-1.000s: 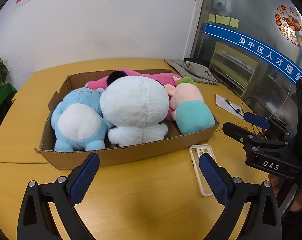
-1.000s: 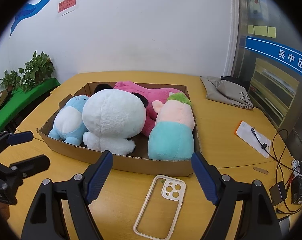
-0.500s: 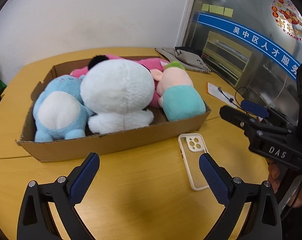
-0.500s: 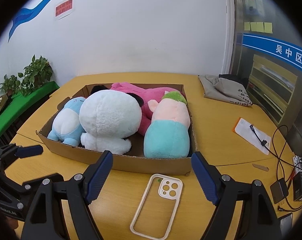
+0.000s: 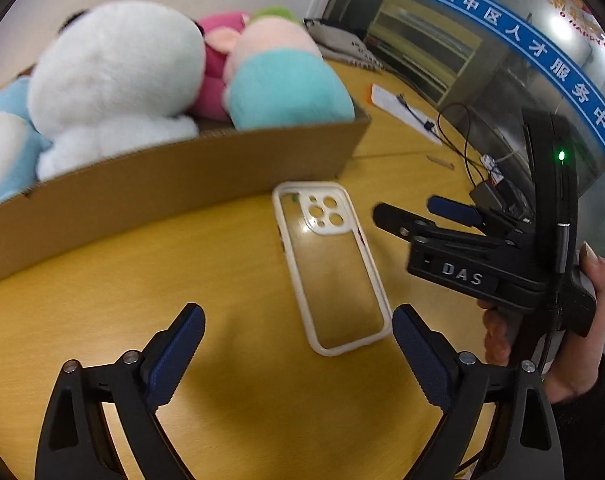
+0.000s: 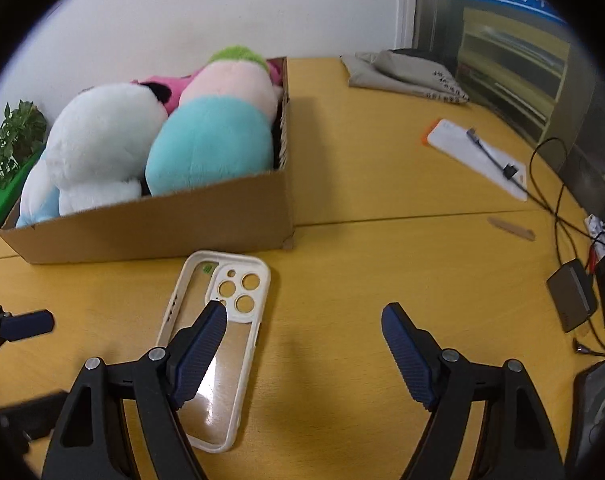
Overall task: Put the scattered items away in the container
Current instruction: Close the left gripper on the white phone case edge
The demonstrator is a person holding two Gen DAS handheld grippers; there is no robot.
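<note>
Phone case [image 5: 329,268] nearer now, on yellow wooden table [image 6: 382,208] by white wall [image 6: 222,8].

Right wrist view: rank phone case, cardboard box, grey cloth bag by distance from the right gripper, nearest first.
1. Phone case: on the table, under the right gripper's left finger.
2. Cardboard box: just behind the case, left.
3. Grey cloth bag: far table edge, right.

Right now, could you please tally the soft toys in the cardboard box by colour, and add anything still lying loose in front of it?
White toy: 1
Light blue toy: 1
Pink toy: 1
Teal and peach toy: 1
Phone case on the table, outside the box: 1
Total: 5
</note>
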